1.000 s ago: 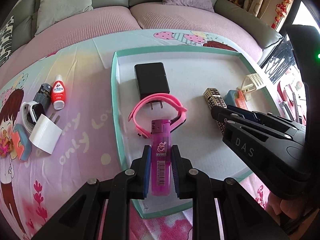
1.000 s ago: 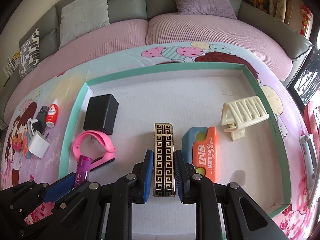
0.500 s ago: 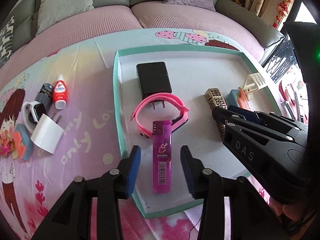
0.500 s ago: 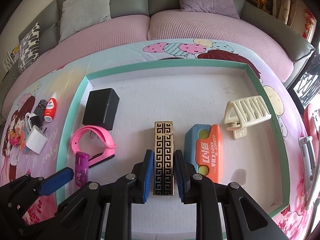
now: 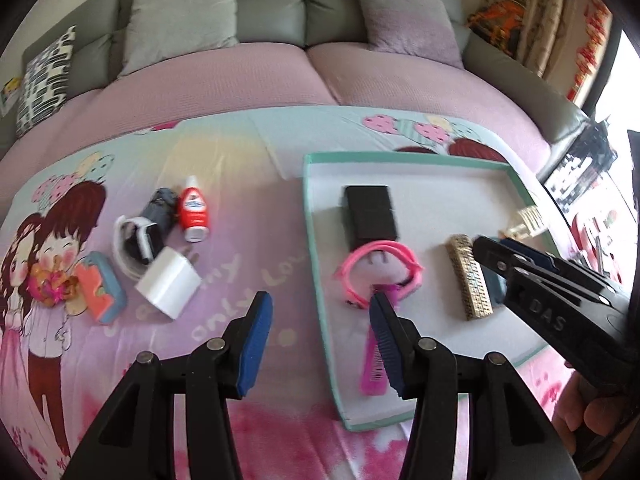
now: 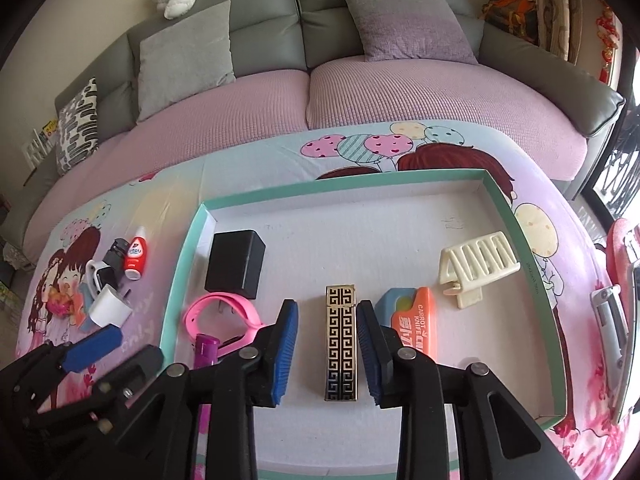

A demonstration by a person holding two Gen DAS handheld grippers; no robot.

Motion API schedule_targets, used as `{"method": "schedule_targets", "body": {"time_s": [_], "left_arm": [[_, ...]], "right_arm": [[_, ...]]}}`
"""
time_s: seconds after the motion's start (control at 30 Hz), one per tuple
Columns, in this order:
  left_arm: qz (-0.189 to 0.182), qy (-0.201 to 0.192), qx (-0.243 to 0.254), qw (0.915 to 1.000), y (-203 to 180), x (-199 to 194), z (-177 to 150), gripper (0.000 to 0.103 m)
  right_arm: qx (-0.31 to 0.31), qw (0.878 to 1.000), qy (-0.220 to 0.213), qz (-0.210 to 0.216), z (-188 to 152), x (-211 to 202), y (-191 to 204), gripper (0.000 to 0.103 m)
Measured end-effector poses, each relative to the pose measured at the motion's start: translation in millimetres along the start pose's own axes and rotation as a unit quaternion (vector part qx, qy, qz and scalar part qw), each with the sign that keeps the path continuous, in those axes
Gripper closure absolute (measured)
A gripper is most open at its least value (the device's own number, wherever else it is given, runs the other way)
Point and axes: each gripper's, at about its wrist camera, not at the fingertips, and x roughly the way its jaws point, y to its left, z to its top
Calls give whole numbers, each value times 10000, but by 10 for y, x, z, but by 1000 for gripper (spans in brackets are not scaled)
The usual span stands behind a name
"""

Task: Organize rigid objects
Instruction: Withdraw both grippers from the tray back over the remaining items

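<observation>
A white tray with a teal rim (image 6: pixel 188 240) (image 5: pixel 316 264) lies on the cartoon cloth. In it lie a black block (image 6: pixel 235 263), a pink band (image 6: pixel 224 312), a purple lighter (image 5: pixel 372 360) (image 6: pixel 206 350), a gold-and-black patterned lighter (image 6: pixel 341 344) (image 5: pixel 470 280), an orange-blue carrot knife (image 6: pixel 408 320) and a cream rack (image 6: pixel 476 268). My left gripper (image 5: pixel 320 340) is open and empty over the tray's left rim. My right gripper (image 6: pixel 326 344) is open, one finger on each side of the patterned lighter, which rests on the tray.
Left of the tray on the cloth lie a white charger (image 5: pixel 168 282), a red-white bottle (image 5: pixel 194 210), a dark grey object (image 5: pixel 160 206), a white-black watch (image 5: pixel 134 246) and an orange-blue piece (image 5: pixel 100 292). A sofa with cushions (image 6: pixel 360 80) stands behind.
My left gripper let go of the purple lighter, opened wide and moved left and back. My right gripper opened and released the patterned lighter onto the tray.
</observation>
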Motion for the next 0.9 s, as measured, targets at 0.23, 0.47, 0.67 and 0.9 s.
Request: {"method": "schedule_targets", "body": {"time_s": [0.23,0.47,0.67,0.9], "left_arm": [[690,-317,-606,9953,394,-64,47,11],[1064,-412,-804,9902,499,-11,36,11],[1137,-450,-991,9875,518,18,33,5],[1195,-401,-1147,9854,551,66,49,5]], "right_arm": [[20,9999,31,134,8,96,17,60],[-41,9994,-22,334,4,138,94,36],[-71,9997,-19,245,9,179,97,23],[111,9996,-72,248,26,188,9,2]]}}
